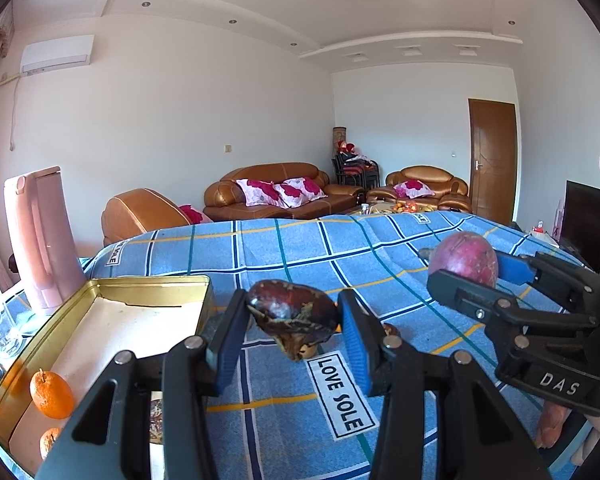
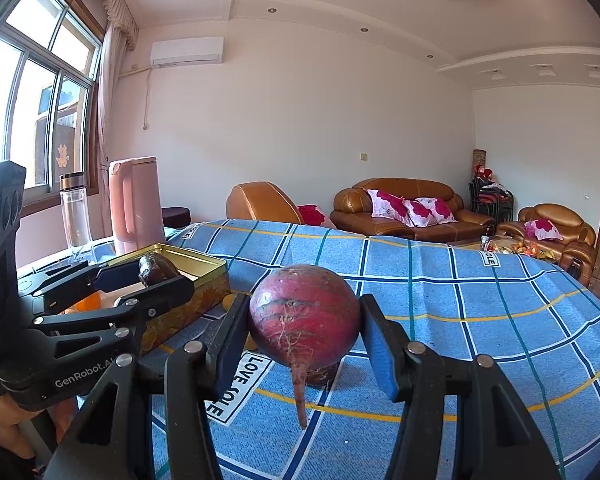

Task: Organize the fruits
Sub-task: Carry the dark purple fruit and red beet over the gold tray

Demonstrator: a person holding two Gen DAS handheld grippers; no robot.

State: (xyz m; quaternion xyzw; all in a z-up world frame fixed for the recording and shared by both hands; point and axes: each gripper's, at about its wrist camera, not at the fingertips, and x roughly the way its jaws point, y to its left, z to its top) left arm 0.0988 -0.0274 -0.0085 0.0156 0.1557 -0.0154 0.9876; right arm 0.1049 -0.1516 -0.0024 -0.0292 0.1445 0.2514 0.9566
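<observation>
Tablecloth [image 1: 284, 248], blue plaid, covers the table. The left gripper [image 1: 292, 326] pinches a dark wrinkled fruit [image 1: 290, 314] just right of the open gold tin [image 1: 100, 284], which holds oranges [image 1: 52, 394]. The right gripper [image 2: 304, 332] pinches a round red root [image 2: 304, 312] with a trailing tail, lifted above the cloth.

White walls [image 2: 300, 120] and a stepped ceiling [image 1: 260, 8] with small spotlights enclose a bright room. Daylight enters a curtained window [image 2: 40, 92]. Brown leather sofas [image 1: 280, 190] with flowered cushions [image 2: 412, 208] line the far wall, near a wooden door [image 1: 492, 160].
</observation>
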